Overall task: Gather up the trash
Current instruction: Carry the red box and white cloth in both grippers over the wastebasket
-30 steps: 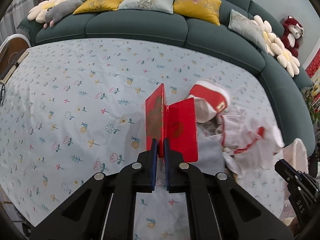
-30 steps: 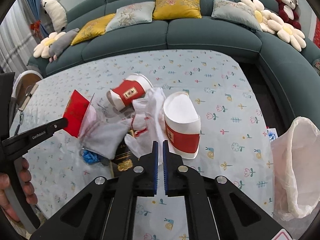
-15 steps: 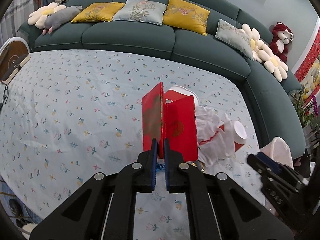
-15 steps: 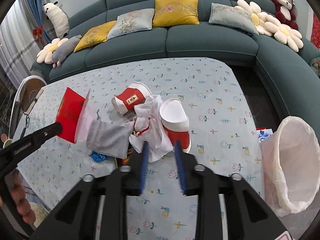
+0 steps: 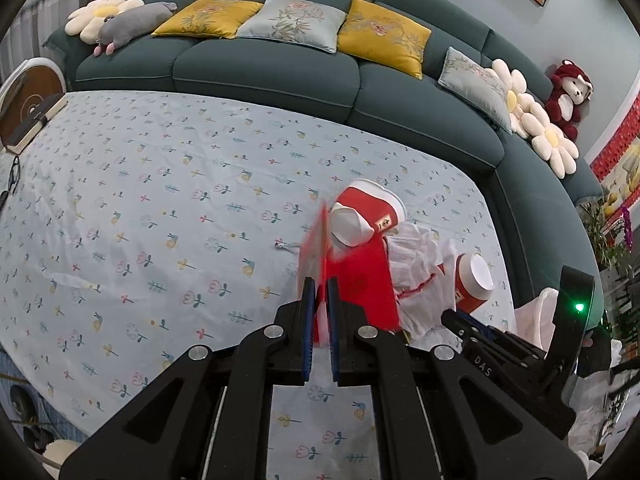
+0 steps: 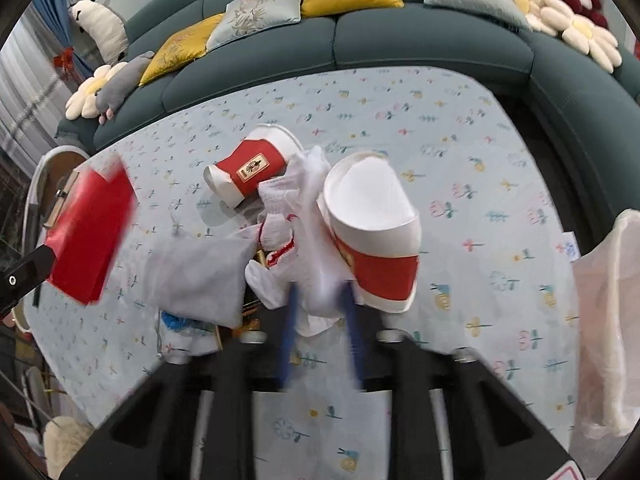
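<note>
My left gripper [image 5: 320,292] is shut on a red envelope [image 5: 360,280], held above the table; the envelope also shows at the left of the right wrist view [image 6: 90,236]. My right gripper [image 6: 320,300] is open, its jaws around the edge of a white cloth with red trim [image 6: 308,248]. Two red-and-white paper cups lie on their sides: one [image 6: 372,228] right of the cloth, one [image 6: 252,164] behind it. A grey pouch [image 6: 196,272] and a blue scrap [image 6: 176,320] lie left of the gripper.
A white trash bag [image 6: 604,320] hangs open at the table's right edge. The floral tablecloth [image 5: 140,200] covers the table. A teal sofa [image 5: 260,68] with cushions and plush toys curves behind. A book [image 5: 32,128] lies at the far left corner.
My left gripper has swung with the red envelope, which now blurs. My right gripper has opened from shut and moved forward onto the white cloth.
</note>
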`<state>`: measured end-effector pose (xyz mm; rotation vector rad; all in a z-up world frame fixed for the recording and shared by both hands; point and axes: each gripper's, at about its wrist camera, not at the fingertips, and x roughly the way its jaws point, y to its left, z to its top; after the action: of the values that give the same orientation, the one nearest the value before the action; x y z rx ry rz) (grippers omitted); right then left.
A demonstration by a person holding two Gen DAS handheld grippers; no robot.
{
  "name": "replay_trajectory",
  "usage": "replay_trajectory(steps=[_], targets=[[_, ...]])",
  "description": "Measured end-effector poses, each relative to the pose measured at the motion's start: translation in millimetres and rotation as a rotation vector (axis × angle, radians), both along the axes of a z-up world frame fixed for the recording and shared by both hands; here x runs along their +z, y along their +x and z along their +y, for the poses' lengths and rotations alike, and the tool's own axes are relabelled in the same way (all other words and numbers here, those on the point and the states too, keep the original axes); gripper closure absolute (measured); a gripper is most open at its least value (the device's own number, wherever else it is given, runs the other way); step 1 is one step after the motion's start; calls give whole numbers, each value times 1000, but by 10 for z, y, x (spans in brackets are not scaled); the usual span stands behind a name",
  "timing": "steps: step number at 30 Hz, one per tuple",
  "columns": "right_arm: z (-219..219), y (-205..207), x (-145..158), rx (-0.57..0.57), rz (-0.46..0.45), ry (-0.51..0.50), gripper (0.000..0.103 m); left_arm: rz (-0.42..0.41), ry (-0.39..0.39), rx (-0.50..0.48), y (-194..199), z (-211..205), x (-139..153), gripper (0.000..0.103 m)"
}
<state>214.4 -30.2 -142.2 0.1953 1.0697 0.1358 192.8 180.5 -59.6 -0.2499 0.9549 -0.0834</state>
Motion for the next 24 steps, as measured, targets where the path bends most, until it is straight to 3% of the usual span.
replay_trajectory(steps=[2,9,15,24], targets=[[-5,-29,52,0,-19,19,98,-3,-1,5,-2,14,17,97],[-115,-231,443,-11,-113,72,99,-17,2,-5,-99,-61,78,97],[-331,-554,744,-39,-183,94,99,22,-10,-3,-311,-48,-22,97],[-609,-976,769,-90,-178,90,99,60,-21,-38,-664,-176,-115,97]])
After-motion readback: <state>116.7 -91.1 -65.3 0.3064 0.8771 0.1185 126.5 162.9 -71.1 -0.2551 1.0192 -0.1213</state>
